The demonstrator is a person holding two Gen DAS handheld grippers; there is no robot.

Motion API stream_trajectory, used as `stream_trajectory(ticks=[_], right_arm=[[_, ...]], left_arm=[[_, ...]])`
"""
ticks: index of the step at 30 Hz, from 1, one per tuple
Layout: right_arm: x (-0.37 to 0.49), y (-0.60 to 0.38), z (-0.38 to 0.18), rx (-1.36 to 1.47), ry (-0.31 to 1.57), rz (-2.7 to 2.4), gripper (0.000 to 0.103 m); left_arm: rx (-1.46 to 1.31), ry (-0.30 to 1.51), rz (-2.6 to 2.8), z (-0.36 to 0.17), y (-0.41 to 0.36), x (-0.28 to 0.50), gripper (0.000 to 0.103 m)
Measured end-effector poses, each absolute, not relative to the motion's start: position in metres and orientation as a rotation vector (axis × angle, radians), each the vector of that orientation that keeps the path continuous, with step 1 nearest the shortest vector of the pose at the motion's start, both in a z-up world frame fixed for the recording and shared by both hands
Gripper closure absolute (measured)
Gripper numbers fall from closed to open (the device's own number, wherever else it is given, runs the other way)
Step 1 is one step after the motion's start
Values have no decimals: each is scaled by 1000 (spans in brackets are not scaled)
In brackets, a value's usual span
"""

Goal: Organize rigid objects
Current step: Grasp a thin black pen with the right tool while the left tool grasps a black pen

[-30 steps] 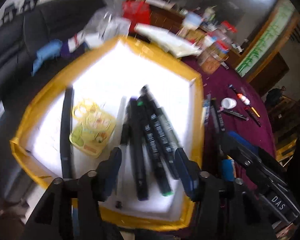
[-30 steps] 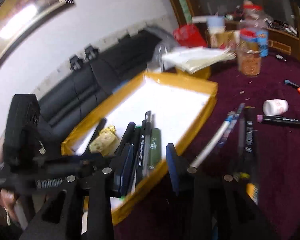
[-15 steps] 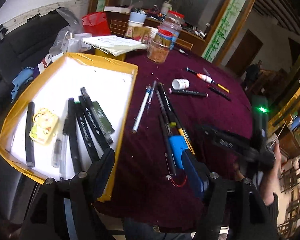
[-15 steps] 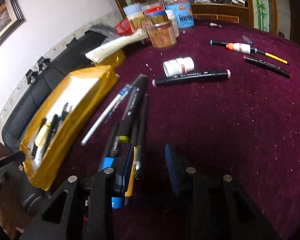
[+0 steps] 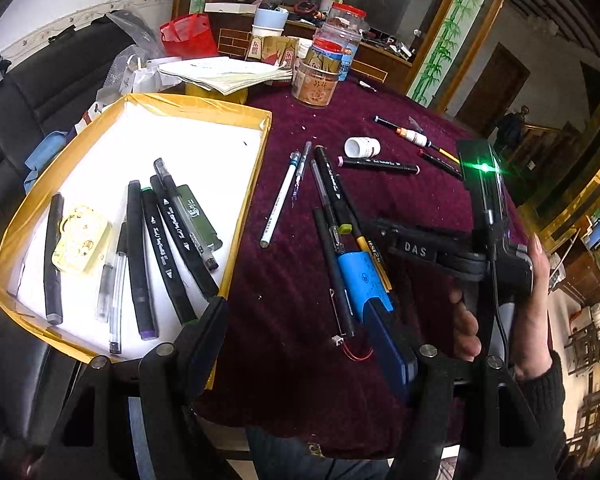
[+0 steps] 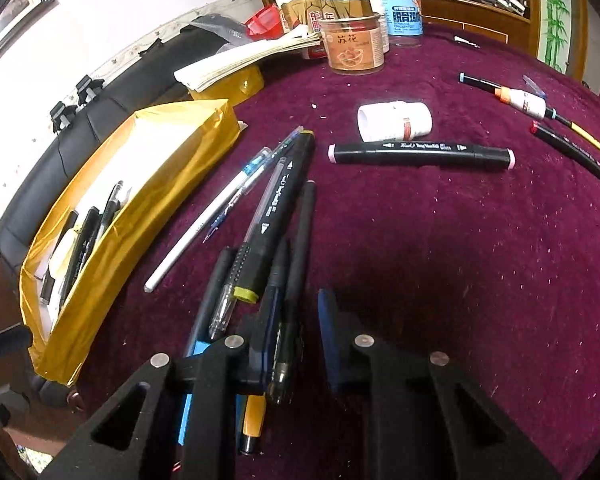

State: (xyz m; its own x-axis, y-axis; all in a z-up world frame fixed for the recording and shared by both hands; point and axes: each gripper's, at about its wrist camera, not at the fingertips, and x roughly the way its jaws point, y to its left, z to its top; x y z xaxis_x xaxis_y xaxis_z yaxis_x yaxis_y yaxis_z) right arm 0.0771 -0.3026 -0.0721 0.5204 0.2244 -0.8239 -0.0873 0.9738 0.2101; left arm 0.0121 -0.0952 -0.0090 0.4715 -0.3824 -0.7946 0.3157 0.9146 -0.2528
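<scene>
Swinging away from the box now: a second ago both grippers sat right over the yellow-edged box (image 5: 188,106), and now both views look out over the loose pens on the maroon desk (image 6: 460,248). My read is that one drop-off is done and the next pick-up is starting.

In the left wrist view the left gripper (image 5: 300,336) hangs spread wide with nothing between its fingers, its left finger over the box's near right corner and its right finger beside the blue utility knife (image 5: 358,276). Markers, clear pens and a green lighter already lie in the box.

The right gripper (image 6: 296,332) is open too, empty, low over the near end of the pen cluster (image 6: 276,216). A dark pen (image 6: 298,256) runs from that cluster straight into the gap between its fingers, its near tip just beside the left one. That looks like the next target, though contact is hard to judge.

Farther off to the right lie the pink-capped black marker (image 6: 420,154) and the small white bottle (image 6: 396,122), well apart from either gripper.
</scene>
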Motion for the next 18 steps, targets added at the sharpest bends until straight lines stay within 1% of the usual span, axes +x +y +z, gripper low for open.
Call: stream_trajectory(ticks=[7, 9, 10, 13, 18], right_arm=[[77, -291, -74, 27, 1038, 122, 86], [78, -285, -75, -17, 1025, 102, 90], [79, -286, -76, -17, 1014, 96, 94], [74, -300, -75, 62, 994, 96, 94], [32, -329, -62, 203, 923, 77, 94]], left_arm=[[-66, 999, -433, -10, -99, 12, 30], [-65, 1008, -437, -11, -102, 14, 30], [-62, 1010, -439, -11, -104, 15, 30], [-58, 1024, -456, -14, -110, 21, 30], [-85, 1103, -492, -26, -123, 43, 31]])
